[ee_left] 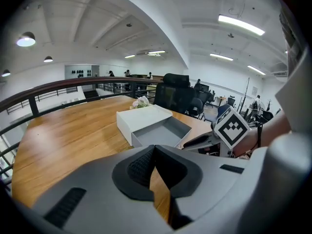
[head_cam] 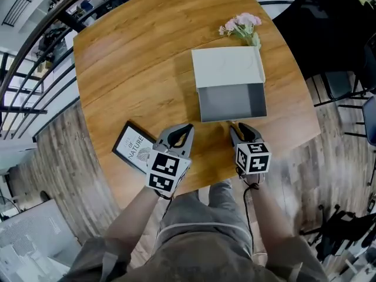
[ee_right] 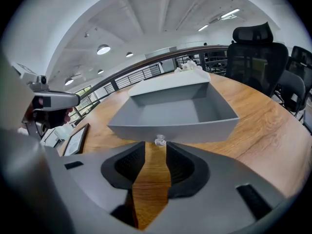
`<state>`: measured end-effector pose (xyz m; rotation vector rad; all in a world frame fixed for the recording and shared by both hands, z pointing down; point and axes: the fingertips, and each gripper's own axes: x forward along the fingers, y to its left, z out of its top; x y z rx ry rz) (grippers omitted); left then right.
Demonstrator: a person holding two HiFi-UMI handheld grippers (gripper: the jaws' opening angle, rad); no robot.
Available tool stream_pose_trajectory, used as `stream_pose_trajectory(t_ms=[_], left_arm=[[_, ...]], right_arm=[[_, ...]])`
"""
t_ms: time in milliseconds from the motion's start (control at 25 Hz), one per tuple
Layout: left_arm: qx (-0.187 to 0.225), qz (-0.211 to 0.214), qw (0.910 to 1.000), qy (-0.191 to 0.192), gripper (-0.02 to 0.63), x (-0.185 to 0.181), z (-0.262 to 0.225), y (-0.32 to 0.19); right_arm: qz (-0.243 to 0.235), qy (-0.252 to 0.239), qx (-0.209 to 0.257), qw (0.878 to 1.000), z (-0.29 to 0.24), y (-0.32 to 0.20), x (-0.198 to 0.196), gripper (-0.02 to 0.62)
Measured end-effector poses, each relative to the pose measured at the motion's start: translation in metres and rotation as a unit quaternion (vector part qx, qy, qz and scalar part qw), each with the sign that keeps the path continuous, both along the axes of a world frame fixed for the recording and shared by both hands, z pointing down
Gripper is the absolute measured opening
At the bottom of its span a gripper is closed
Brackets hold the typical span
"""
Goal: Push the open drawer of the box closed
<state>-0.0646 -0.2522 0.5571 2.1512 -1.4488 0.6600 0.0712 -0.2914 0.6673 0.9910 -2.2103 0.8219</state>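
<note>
A white box (head_cam: 228, 66) sits on the round wooden table (head_cam: 129, 69), its grey drawer (head_cam: 231, 101) pulled out toward me and empty. In the right gripper view the drawer front (ee_right: 170, 130) fills the middle, with a small clear knob (ee_right: 159, 141) on it. My right gripper (ee_right: 156, 152) is open; the knob stands just at its fingertips and the pads are not pressing on it. From the head view the right gripper (head_cam: 237, 128) is right at the drawer's front. My left gripper (head_cam: 179, 133) is shut and empty, left of the drawer, a little above the table (ee_left: 155, 149).
A framed picture (head_cam: 136, 147) lies near the table's front left edge, beside the left gripper. Pink flowers (head_cam: 242, 27) lie behind the box. Black office chairs (ee_right: 256, 52) stand past the table's right side, and a railing (head_cam: 35, 57) runs along its left.
</note>
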Motion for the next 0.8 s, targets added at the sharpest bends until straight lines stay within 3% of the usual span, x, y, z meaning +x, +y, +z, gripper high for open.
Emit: stream_pose_trajectory(t_ms=[160, 280, 800], left_arm=[[-0.017, -0.027, 0.9995, -0.001, 0.015, 0.000, 0.011, -0.002], [-0.024, -0.042, 0.9988, -0.003, 0.017, -0.002, 0.017, -0.003], [-0.028, -0.088, 0.9957, -0.006, 0.015, -0.012, 0.019, -0.005]], right_arm=[[-0.029, 0.004, -0.013, 0.999, 0.011, -0.006, -0.006, 0.140], [-0.051, 0.009, -0.014, 0.999, 0.014, -0.010, -0.007, 0.087], [-0.087, -0.009, -0.014, 0.996, 0.000, -0.035, -0.016, 0.080]])
